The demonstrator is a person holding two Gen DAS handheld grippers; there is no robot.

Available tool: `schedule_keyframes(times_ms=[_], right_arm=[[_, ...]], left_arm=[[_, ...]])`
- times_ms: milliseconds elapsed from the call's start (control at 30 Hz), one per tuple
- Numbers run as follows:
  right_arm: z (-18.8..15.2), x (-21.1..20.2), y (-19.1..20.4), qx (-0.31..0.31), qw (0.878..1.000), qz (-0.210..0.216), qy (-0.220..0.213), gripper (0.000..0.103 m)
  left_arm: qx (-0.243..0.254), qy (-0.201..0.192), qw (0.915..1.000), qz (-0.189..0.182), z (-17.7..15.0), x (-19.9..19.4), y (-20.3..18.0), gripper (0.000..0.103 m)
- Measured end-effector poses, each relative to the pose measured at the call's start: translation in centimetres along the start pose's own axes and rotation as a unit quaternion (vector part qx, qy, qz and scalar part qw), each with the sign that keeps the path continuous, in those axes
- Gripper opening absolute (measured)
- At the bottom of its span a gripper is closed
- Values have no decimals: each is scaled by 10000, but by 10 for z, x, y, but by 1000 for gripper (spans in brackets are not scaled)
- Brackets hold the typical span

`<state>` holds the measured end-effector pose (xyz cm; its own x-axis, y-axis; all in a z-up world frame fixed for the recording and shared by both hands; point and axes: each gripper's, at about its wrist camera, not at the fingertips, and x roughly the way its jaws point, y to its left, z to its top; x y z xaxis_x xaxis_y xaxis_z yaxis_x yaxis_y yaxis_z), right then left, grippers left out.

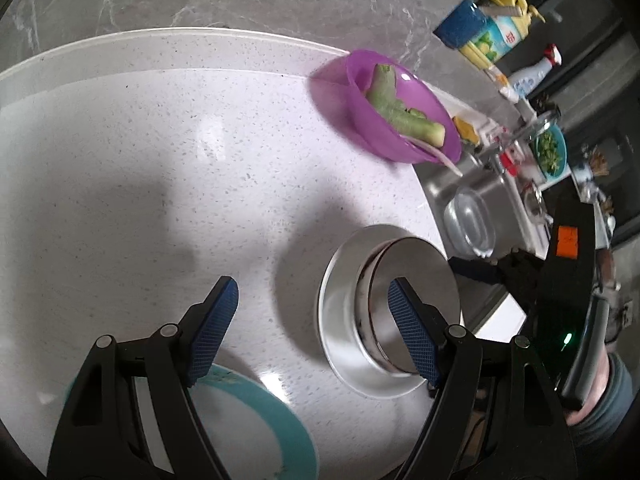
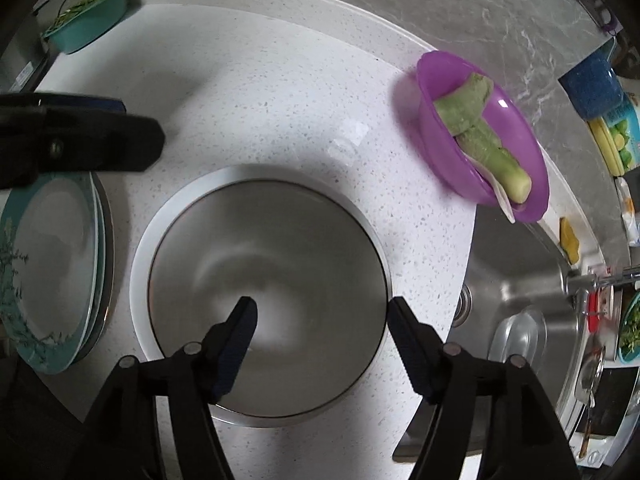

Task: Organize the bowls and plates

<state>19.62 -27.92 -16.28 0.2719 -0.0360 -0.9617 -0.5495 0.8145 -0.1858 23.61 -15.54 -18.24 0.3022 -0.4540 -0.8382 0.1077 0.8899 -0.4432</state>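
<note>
Steel bowl (image 2: 264, 304), right claw (image 2: 320, 316) wide, empty

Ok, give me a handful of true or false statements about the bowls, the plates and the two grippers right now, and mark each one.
1. The steel bowl sits nested in a white bowl. True.
2. The right gripper is clamped on the steel bowl's rim. False: its jaws stand open over the bowl, gripping nothing.
3. The purple bowl holds pale green vegetable pieces. True.
4. The teal-rimmed plates are in the sink. False: they are stacked on the white counter, left of the steel bowl.
5. The left gripper is holding a plate. False: its jaws are open and empty.
</note>
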Motion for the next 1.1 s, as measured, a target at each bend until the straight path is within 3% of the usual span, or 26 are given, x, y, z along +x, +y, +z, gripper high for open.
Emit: schedule_keyframes(times_ms=[200,367,433,533,600,733,1100], right_arm=[[-5,-15,-24,536,9955,708,-326,73],[-28,-43,-70,1376,9751,1437,-979,71],[-44,-44,-91,1796,9641,1616,-1105,63],[-66,-24,-112,2311,9513,1840,-879,48],[-78,-10,-114,2468,9457,1992,-707,45],[-89,8,-105,2552,9400,2204,-524,43],[-77,28,-90,2288,9517,2043,-135,40]], left_arm=[[834,469,9949,332,-5,1,-12,76],[1346,761,9859,644,-10,9,-9,76],[1459,920,9822,744,-11,18,-5,76],[1534,1113,9796,672,-13,31,-4,76],[1619,1176,9783,530,-15,39,-8,76],[1696,1254,9751,681,-17,55,-14,76],[1762,1350,9687,1111,-18,87,-19,76]])
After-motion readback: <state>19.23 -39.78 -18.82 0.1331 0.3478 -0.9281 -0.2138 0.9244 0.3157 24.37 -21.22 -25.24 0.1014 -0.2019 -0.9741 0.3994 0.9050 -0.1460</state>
